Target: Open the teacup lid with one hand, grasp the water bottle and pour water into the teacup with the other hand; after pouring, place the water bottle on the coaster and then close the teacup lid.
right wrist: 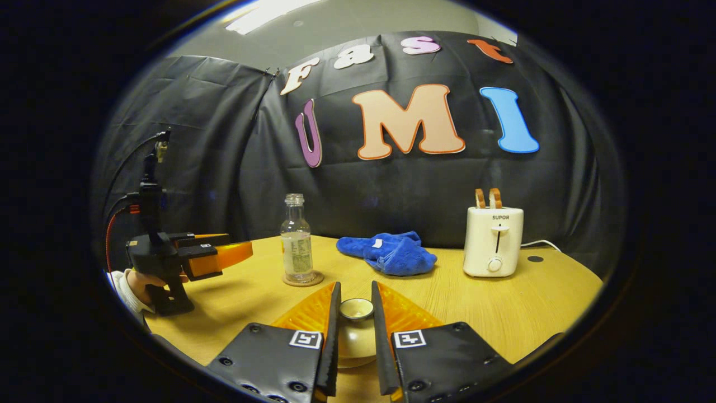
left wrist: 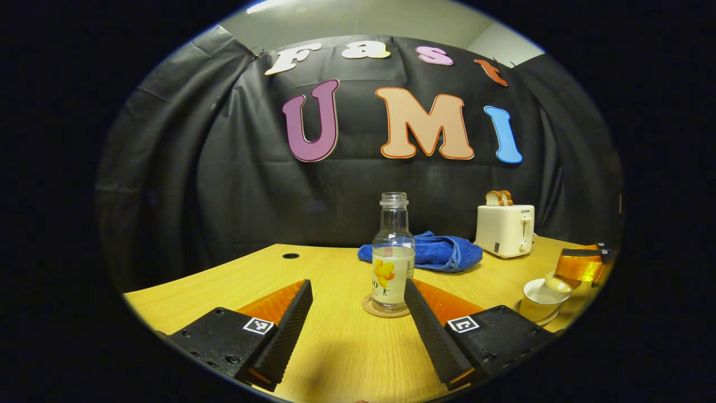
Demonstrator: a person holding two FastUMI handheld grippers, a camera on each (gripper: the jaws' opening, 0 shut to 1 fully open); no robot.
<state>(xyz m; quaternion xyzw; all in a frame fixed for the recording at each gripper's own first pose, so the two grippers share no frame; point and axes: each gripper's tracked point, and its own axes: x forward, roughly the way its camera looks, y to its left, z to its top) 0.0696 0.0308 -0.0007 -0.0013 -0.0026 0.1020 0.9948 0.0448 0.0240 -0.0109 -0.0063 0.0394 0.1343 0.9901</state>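
1. In the left gripper view, our left gripper (left wrist: pixel 358 319) hangs with its fingers spread wide and nothing between them. The water bottle (left wrist: pixel 393 254) stands upright on its coaster (left wrist: pixel 385 309) just ahead, uncapped and partly full. At the far right the teacup (left wrist: pixel 541 299) sits on the tabletop (left wrist: pixel 330 358) with the other gripper above it holding the lid (left wrist: pixel 558 281).
2. The risk we see here: with no cap, a crooked approach could knock the bottle over and spill water toward the blue cloth (left wrist: pixel 442 253) and toaster (left wrist: pixel 505 229).
3. In the right gripper view, our right gripper (right wrist: pixel 354 322) has its fingers closed on the lid's knob (right wrist: pixel 356 308).
4. We judge that hold narrow: the knob is small and rounded, so a tilt or slackening could drop the lid onto the cup and chip it.
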